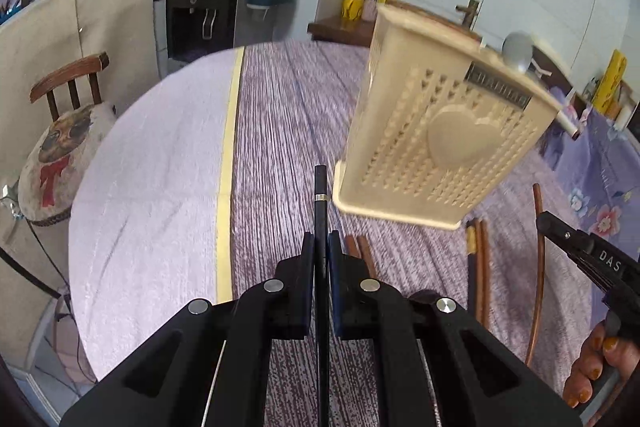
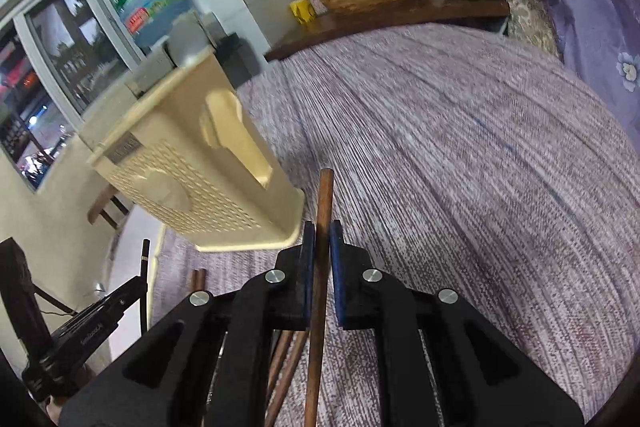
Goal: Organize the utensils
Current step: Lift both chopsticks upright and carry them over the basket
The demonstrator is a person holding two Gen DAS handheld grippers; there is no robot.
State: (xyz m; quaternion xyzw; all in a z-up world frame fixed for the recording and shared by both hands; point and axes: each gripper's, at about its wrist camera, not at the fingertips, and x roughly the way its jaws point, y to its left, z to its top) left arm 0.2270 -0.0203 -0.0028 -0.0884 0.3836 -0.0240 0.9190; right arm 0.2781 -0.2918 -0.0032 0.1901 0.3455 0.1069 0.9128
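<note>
Gripping a black chopstick (image 1: 320, 203), the left gripper (image 1: 320, 247) is clamped; right gripper (image 2: 323, 247) pinches a brown chopstick (image 2: 323, 211); several chopsticks (image 1: 478, 259) wait near the cream holder (image 1: 440, 131)

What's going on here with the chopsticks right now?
A person is sorting chopsticks into the beige holder on the table. The left hand-held gripper is shut on a black chopstick, and the right hand-held gripper is shut on a brown chopstick. Neither is in the holder yet. More brown chopsticks lie on the cloth beside its base.
</note>
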